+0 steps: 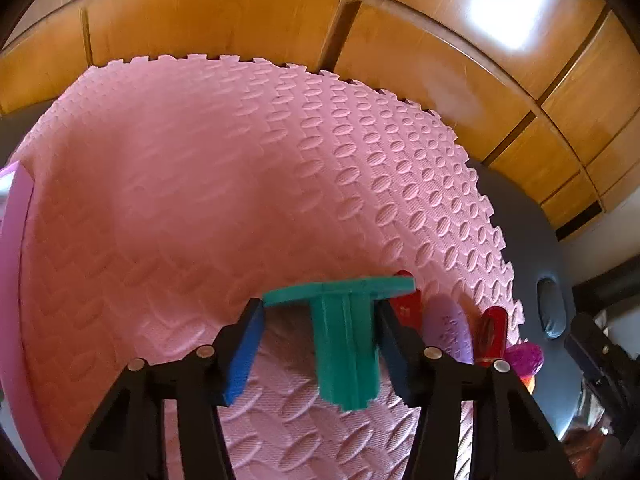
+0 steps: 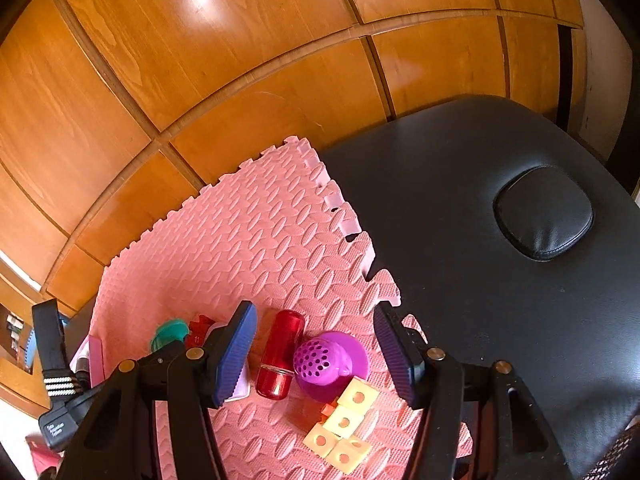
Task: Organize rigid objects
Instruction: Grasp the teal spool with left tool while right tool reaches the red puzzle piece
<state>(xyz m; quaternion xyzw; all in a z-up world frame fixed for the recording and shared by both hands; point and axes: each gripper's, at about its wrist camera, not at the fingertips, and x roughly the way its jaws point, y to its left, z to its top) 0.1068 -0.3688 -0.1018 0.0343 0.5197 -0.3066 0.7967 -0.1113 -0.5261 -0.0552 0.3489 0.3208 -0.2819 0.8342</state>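
One pink foam mat [image 1: 240, 184] covered a black padded table [image 2: 460, 200] before wooden panels [image 2: 200, 60]. Left gripper [image 1: 320, 344] loosely straddled a green T-shaped piece [image 1: 344, 344]; right gripper [image 2: 316, 356] hung open, empty, above the red cylinder [image 2: 280, 352].

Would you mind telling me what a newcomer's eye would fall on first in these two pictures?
Most striking is the green T-shaped piece between the blue pads of the left claw, above the pink foam mat. In the right wrist view, a shiny red cylinder and a purple perforated strainer lie on the mat between the open fingers of the right claw, with yellow holed blocks just nearer the camera. Behind stands a glossy wooden wall.
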